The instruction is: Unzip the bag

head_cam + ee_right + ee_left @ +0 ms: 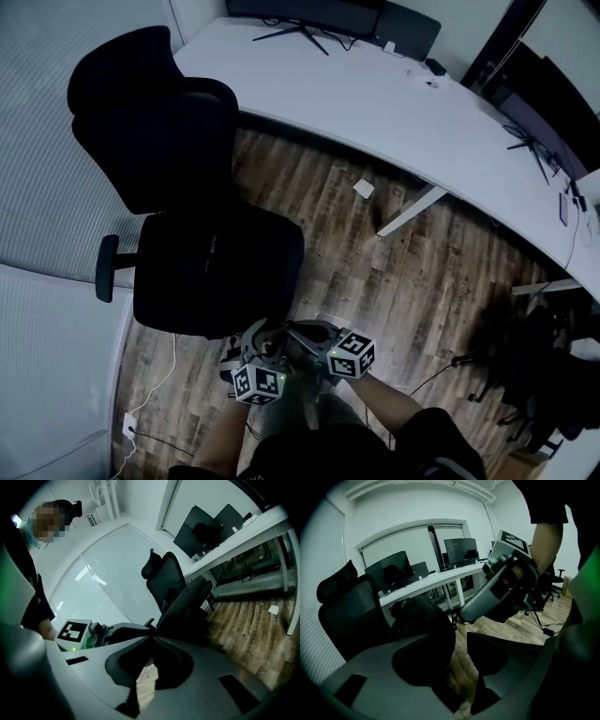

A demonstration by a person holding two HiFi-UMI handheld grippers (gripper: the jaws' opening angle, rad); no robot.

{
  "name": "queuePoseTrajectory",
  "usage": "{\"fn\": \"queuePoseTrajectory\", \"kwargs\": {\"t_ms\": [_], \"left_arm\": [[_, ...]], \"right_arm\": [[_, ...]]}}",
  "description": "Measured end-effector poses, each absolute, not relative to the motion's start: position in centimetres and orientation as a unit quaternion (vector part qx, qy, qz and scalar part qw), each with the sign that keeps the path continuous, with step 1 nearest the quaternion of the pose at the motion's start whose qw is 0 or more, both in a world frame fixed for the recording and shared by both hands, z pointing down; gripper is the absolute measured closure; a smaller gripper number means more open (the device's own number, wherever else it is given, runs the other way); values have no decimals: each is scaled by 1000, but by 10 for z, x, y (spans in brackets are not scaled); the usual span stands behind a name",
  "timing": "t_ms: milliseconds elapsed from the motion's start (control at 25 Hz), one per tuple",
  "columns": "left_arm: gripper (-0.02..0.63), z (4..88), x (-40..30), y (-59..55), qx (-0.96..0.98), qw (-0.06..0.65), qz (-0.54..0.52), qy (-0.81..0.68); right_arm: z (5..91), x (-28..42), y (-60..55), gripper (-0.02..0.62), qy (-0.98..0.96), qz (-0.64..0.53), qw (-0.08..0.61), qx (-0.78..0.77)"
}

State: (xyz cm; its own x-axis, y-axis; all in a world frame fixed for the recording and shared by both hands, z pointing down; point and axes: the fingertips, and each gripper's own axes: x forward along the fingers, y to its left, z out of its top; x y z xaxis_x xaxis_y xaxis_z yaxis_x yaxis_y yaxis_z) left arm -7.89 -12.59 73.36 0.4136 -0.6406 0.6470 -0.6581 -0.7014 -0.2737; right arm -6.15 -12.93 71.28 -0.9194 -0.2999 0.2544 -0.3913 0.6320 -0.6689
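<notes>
- Where the ribbed wall closes off the left of the room, a black office chair (150, 122) stands on the wood floor (394, 281), with its seat turned toward the person.
- The black bag (424, 625) rests on that chair's seat, in front of the backrest.
- Left tool (460, 644): held low at the front edge of the seat. Its jaws stand wide apart, with only floor planks showing between them. The bag lies just beyond the left jaw, and nothing is gripped.
- Right tool (151, 634): held just beside the left tool, on its right. Its jaws are closed to a narrow slit. The tips lie against the near edge of the bag and appear to pinch a black piece of it. Whether that piece is a pull tab or fabric cannot be told.
- A long white bench (375, 103) curves from the top centre toward the right edge of the room and carries a dark monitor (300, 11) at its far end.
- A small white object (364, 188) lies on the floor just in front of the bench, well apart from the chair.
- At the far right, a dark cluster of further chairs (534, 366) stands beside the bench.
</notes>
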Motion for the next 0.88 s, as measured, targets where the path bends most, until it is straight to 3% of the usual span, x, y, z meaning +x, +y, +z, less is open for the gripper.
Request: {"fn": "queuePoseTrajectory", "kwargs": {"t_ms": [160,240,280,320,880], "left_arm": [[379,734,-82,-132,823,-25,411,-391],[421,733,-85,-138,816,-28,413,-403],[468,731,-87,-142,815,-23,409,-409],[476,729,-88,-144,817,-16,403,-412],[518,692,-103,-164,852,78,349,-382]], "right_arm": [[703,-68,-132,546,-903,380,58,190],[698,-70,-135,546,-904,378,56,193],[696,-70,-138,546,-903,379,54,196],[694,-69,-141,546,-901,380,52,201],[662,-72,-199,548,-879,388,29,276]]}}
